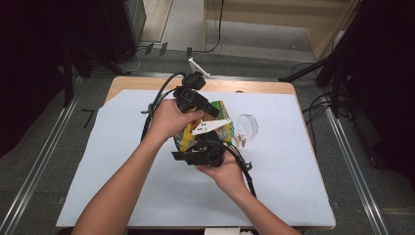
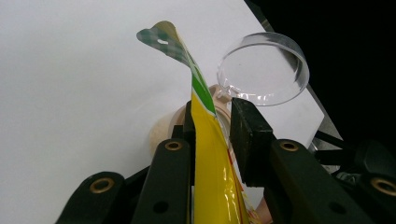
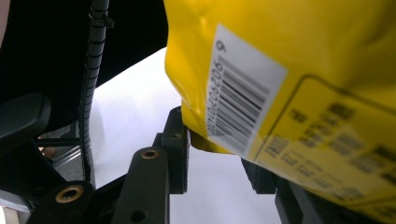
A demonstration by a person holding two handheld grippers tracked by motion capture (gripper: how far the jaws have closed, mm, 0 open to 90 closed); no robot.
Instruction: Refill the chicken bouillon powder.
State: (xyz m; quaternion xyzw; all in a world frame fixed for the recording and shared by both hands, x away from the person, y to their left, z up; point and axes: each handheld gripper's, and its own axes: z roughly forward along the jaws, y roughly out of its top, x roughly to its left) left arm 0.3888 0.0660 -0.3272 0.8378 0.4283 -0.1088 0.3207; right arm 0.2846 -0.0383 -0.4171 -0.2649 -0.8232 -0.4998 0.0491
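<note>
Setting: a wooden table (image 1: 274, 87) covered by a white paper sheet (image 1: 122, 161), seen from above; two forearms reach in from the bottom edge.
Packet: a yellow snack packet (image 1: 221, 128) with a green-checked top seal is held up above the middle of the sheet, between the two grippers.
Left gripper: the left gripper (image 2: 212, 122) comes in from the far side. Its own view shows the packet's thin upper edge running up between the jaws, flat against the left jaw, with a slim gap to the right jaw; I cannot tell if it is truly clamped.
Right gripper: the right gripper (image 3: 215, 156) is on the near side, under the packet. Its own view shows the packet's lower corner, with a white barcode label, sitting between the jaws; the right jaw is mostly hidden behind the packet, so the grip cannot be told.
Dish: a clear round plastic dish (image 1: 247, 125) lies on the sheet just right of the packet.
Small object: a pale wooden piece (image 2: 164, 131) sits beside the dish, partly hidden.
</note>
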